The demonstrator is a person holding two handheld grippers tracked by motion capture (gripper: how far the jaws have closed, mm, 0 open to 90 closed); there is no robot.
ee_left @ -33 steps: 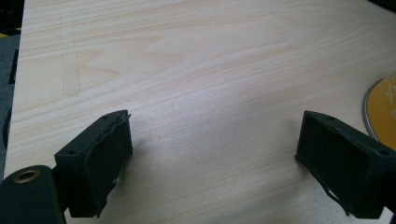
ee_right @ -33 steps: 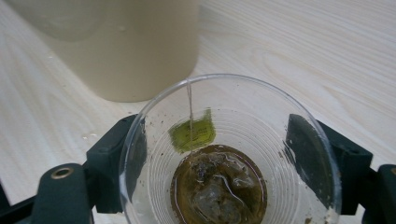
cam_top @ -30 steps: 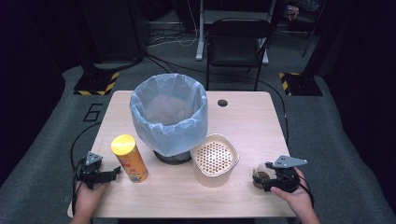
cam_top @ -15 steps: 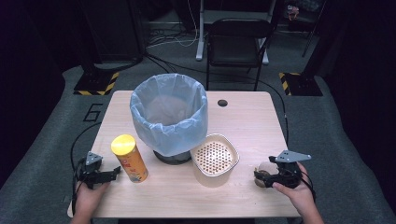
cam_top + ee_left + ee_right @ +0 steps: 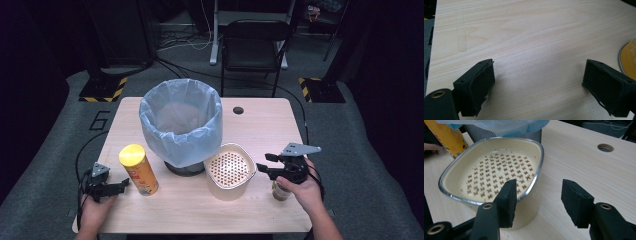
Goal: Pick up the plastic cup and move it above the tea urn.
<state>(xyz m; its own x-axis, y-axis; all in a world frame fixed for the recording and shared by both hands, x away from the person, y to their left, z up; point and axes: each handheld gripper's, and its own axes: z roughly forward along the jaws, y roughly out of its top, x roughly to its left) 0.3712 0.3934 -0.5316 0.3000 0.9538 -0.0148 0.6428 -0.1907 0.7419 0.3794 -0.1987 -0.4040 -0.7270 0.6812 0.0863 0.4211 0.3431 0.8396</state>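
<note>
My right gripper (image 5: pixel 265 163) hangs above the table beside a cream perforated basket (image 5: pixel 220 189), pointing left at it. In the right gripper view its jaws (image 5: pixel 537 200) have just been closing; they stand apart with nothing between them, over the basket's rim (image 5: pixel 537 170). A small brown jar-like object (image 5: pixel 280 192) stands under the right hand. At the front left edge my left gripper (image 5: pixel 120 185) rests open. Its jaws (image 5: pixel 537 85) frame bare wood. Right of it stands a yellow chips can (image 5: pixel 139 170), whose lid (image 5: pixel 629 58) shows at the frame's right edge.
A mesh bin lined with a blue bag (image 5: pixel 181 125) stands mid-table, touching the basket's back. The wooden table (image 5: pixel 260 125) has a cable hole (image 5: pixel 238 110) at the back. A black chair (image 5: pixel 255 45) stands beyond the table. The can (image 5: pixel 447 136) and bin (image 5: pixel 499 127) show behind the basket.
My right gripper has lifted off the small brown object and shifted left toward the basket, leaving the object on the table. The left gripper has stayed still.
</note>
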